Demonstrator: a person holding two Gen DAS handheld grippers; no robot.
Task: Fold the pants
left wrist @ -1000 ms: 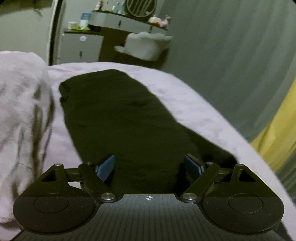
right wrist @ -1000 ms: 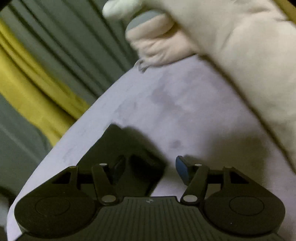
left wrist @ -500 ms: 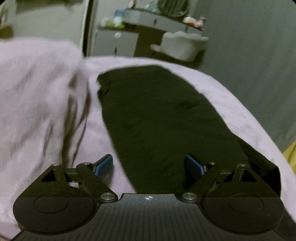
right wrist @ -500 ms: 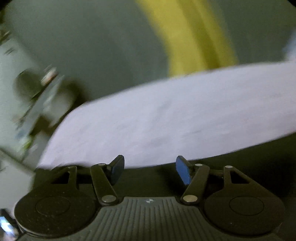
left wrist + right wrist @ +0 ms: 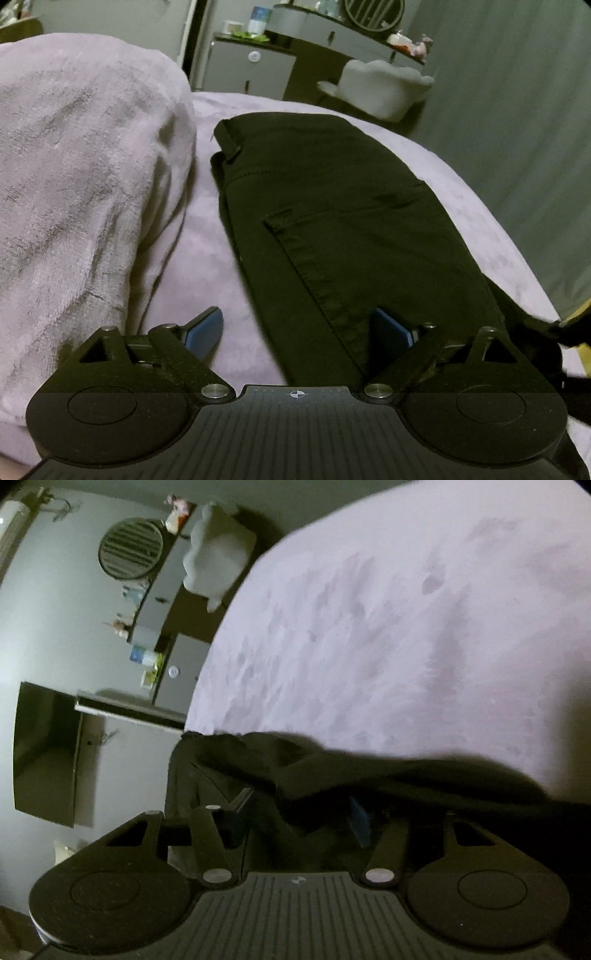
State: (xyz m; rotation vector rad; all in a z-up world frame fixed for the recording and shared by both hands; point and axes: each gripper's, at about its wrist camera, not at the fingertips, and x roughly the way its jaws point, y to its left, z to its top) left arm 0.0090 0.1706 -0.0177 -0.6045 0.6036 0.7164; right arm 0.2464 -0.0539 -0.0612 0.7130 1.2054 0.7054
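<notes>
Bedroom: bed [image 5: 221, 266], dresser [image 5: 332, 40]

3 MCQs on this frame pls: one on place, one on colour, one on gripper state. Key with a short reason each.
1. The pants lie on:
A. a purple bedspread
B. a wooden floor
C. a chair

2. The pants are:
A. white
B. black
C. yellow

3. The left hand-held gripper is:
A. shut on the pants
B. shut on the blanket
C. open

Key:
1 A, the dark cloth is spread over the purple bedspread.
2 B, the fabric is black against the pale cover.
3 C, its blue pads stand wide apart, one over the bedspread and one over the pants, clamping nothing.
</notes>
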